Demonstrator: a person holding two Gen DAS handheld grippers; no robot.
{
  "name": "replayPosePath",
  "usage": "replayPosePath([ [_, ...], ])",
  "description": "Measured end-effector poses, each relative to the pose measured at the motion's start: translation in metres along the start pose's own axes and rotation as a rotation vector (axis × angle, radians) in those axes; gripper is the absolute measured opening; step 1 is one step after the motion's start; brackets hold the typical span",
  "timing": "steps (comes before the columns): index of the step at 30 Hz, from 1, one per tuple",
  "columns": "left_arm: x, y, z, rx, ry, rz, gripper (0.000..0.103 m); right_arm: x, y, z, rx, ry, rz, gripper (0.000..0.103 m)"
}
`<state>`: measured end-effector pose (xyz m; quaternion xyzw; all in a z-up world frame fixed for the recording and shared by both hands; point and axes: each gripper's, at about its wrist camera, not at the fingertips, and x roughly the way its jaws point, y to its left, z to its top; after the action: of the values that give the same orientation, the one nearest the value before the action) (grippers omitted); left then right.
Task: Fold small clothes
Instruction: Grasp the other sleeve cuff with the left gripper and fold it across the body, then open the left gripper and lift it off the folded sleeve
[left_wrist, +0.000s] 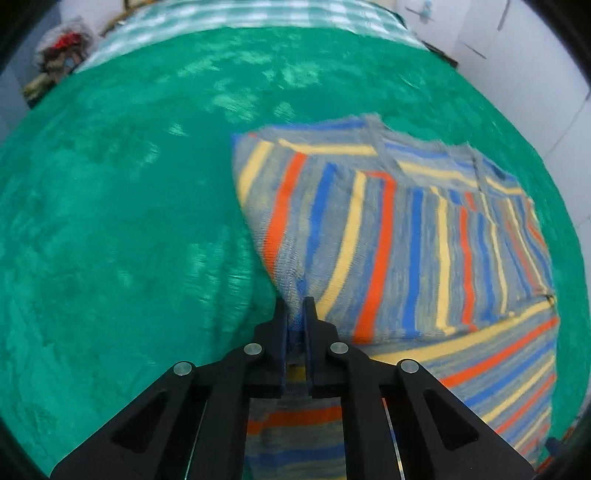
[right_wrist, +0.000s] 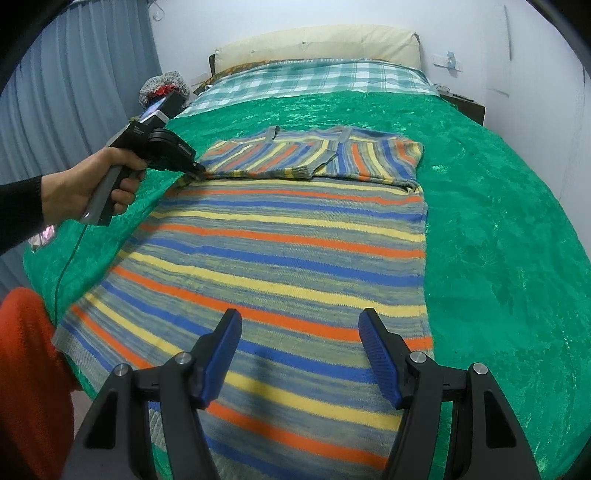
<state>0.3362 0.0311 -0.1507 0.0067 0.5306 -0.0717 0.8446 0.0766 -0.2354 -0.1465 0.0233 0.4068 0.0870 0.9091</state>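
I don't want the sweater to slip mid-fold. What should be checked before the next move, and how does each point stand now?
1. Left tongs shut on the sweater: ok, knit is pinched between the fingers at its left edge.
2. Right tongs gripping: not ok, they are open above the hem end, holding nothing.
3. Sleeves folded in: ok, both lie across the chest.
4. Body lying flat: ok, no big wrinkles on the green bedspread.
5. Room to fold: ok, bare bedspread shows on both sides.
6. How many layers the left tongs hold: cannot tell.
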Motion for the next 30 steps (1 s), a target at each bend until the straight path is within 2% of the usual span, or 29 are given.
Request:
replayPosePath([
  [1,0.001,0.005,-0.002,-0.017,-0.002,0.041,0.004,0.0,0.0,0.001,-0.002,-0.003,-0.002,0.066],
  [2,0.006,0.01,-0.005,-0.036,0.015,0.049,0.005,0.0,0.001,0.001,-0.004,-0.003,-0.003,0.066],
  [5,0.008,0.017,-0.01,-0.044,0.044,0.026,0.014,0.003,0.0,0.0,-0.002,0.008,0.002,0.066],
  [6,0.006,0.016,-0.009,-0.032,0.042,0.029,0.022,0.003,0.0,-0.001,-0.001,0.011,0.002,0.066],
  [7,0.003,0.014,-0.009,-0.024,0.039,0.036,0.037,0.003,0.0,-0.002,0.0,0.013,0.002,0.066],
  [9,-0.009,0.019,-0.004,-0.032,-0.006,0.035,0.055,0.002,-0.002,-0.002,0.003,0.012,0.0,0.066],
  [10,-0.013,0.024,0.0,-0.042,-0.03,0.03,0.059,0.002,-0.003,-0.002,0.005,0.01,-0.002,0.066],
  [12,-0.017,0.033,0.013,-0.081,-0.058,0.001,0.06,0.003,-0.005,-0.002,0.012,0.009,-0.002,0.066],
  [15,0.001,0.04,0.035,-0.145,-0.014,-0.048,0.061,0.007,-0.006,-0.001,0.017,0.019,-0.002,0.066],
  [17,0.023,0.039,0.046,-0.167,0.054,-0.093,0.057,0.011,-0.004,-0.002,0.011,0.029,-0.005,0.066],
  [18,0.033,0.038,0.048,-0.167,0.073,-0.119,0.023,0.013,-0.002,-0.003,0.005,0.036,-0.005,0.066],
  [19,0.037,0.035,0.05,-0.145,0.069,-0.124,0.005,0.014,-0.002,-0.004,0.002,0.04,-0.006,0.066],
  [21,0.037,0.032,0.05,-0.111,0.027,0.006,0.003,0.017,-0.001,-0.004,-0.006,0.045,-0.01,0.066],
  [22,0.041,0.034,0.048,-0.114,0.027,0.034,0.004,0.017,0.0,-0.004,-0.009,0.046,-0.011,0.066],
  [26,0.044,0.032,0.045,-0.099,0.022,0.081,0.02,0.022,-0.003,-0.004,0.0,0.059,-0.002,0.066],
  [28,0.031,0.028,0.039,-0.088,0.01,0.13,0.066,0.021,-0.004,-0.003,0.0,0.056,-0.002,0.066],
  [30,0.007,0.024,0.032,-0.079,-0.056,0.159,0.072,0.018,-0.006,-0.001,-0.001,0.044,-0.01,0.066],
])
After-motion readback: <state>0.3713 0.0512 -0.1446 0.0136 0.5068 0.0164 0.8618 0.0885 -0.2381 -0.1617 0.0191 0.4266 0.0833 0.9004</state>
